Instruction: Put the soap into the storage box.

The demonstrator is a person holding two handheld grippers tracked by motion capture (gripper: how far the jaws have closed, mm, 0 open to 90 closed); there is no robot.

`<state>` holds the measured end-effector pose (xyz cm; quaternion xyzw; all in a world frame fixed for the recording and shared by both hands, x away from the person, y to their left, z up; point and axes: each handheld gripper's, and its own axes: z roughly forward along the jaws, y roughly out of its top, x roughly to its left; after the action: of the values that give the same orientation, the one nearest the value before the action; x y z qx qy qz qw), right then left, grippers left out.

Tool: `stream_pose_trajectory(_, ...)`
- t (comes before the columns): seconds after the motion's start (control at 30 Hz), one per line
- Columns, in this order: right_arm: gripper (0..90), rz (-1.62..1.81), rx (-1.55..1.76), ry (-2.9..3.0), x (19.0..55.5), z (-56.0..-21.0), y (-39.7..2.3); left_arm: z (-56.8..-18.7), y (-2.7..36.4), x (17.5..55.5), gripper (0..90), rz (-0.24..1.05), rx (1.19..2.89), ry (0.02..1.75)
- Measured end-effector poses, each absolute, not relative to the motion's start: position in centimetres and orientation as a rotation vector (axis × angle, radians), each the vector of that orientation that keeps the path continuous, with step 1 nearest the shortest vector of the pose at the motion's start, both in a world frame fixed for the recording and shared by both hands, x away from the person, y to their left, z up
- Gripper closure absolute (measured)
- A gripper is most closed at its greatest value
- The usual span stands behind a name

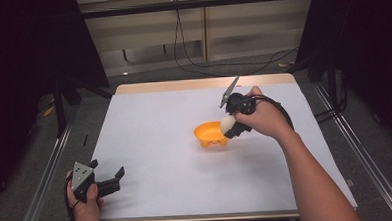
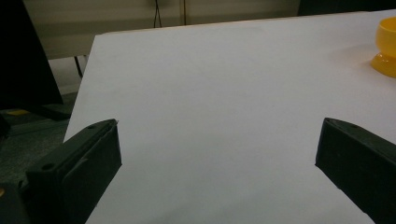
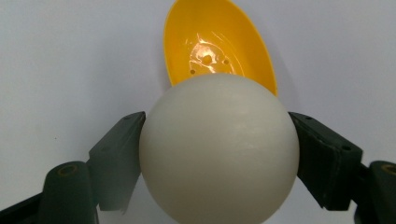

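White egg (image 3: 218, 148) clamped in right gripper (image 1: 228, 124) over orange cup (image 1: 210, 134).
Next: lower, release; left gripper (image 1: 112, 180) at 7 o'clock gapes, holding nothing.

Lower left of the high view, the left gripper (image 1: 108, 183) shows a matte black plastic body topped by a grey three-cornered plate dotted with small holes. Right of centre, the right gripper (image 1: 228, 123) is black too, trailing a looping black cable. Close up, its blocky jaws carry round screw holes. Both forearms are bare, no sleeves.
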<state>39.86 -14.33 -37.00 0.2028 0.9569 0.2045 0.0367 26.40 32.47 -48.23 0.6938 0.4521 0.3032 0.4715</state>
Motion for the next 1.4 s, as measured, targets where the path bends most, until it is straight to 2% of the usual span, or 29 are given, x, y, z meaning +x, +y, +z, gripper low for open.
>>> stream_pose_trajectory(1.4, 22.9, 0.64, 0.593, 2.959, 41.6, -38.0, -11.0, -48.2, 32.4, 26.4, 0.0, 0.738, 1.688, 1.109)
